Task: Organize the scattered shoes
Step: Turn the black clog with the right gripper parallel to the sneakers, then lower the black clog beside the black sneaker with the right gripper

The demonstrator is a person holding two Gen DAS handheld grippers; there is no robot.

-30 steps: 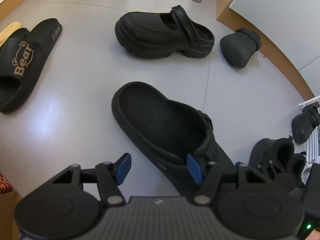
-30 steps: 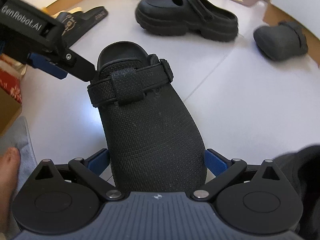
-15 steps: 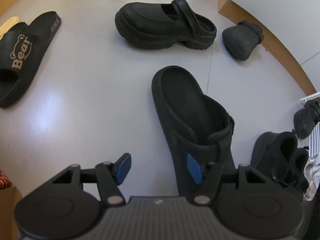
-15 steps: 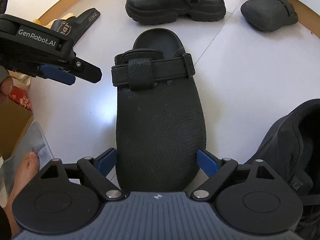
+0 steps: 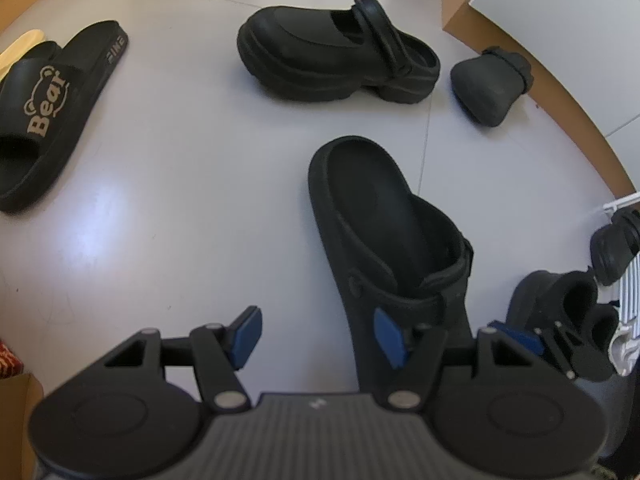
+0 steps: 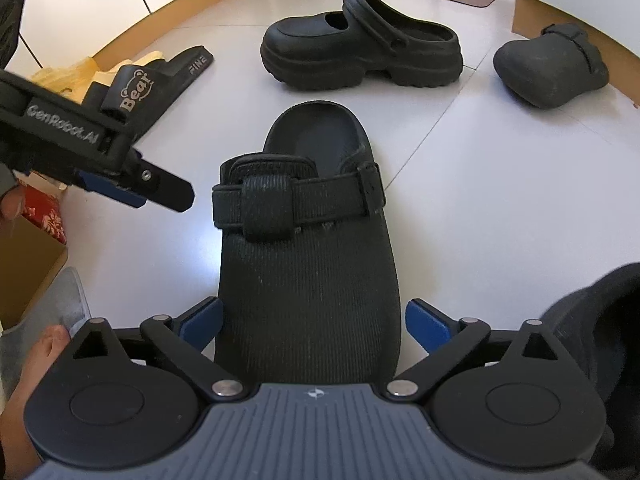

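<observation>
A black knit clog (image 6: 308, 264) with a strap lies on the pale floor, heel pointing away from me. My right gripper (image 6: 312, 324) straddles its toe. Its jaws are opening, and a gap shows beside the right pad (image 6: 426, 330). In the left wrist view the same clog (image 5: 384, 232) lies just right of my left gripper (image 5: 318, 336), which is open with only floor between its pads. That left gripper (image 6: 132, 184) also hangs at the left of the right wrist view. The matching clog (image 6: 552, 72) lies at the far right.
A chunky black platform clog (image 5: 336, 64) lies beyond. A black "Bear" slide (image 5: 40, 120) sits far left. Black sneakers (image 5: 560, 300) crowd the right, beside a white rack holding a shoe (image 5: 612, 248). A cardboard box (image 6: 28, 264) and a person's bare foot (image 6: 36, 360) are at the left.
The knit clog has swung round so its heel points straight away. The right gripper's pads have spread off the toe's sides. The left gripper has stayed put.
</observation>
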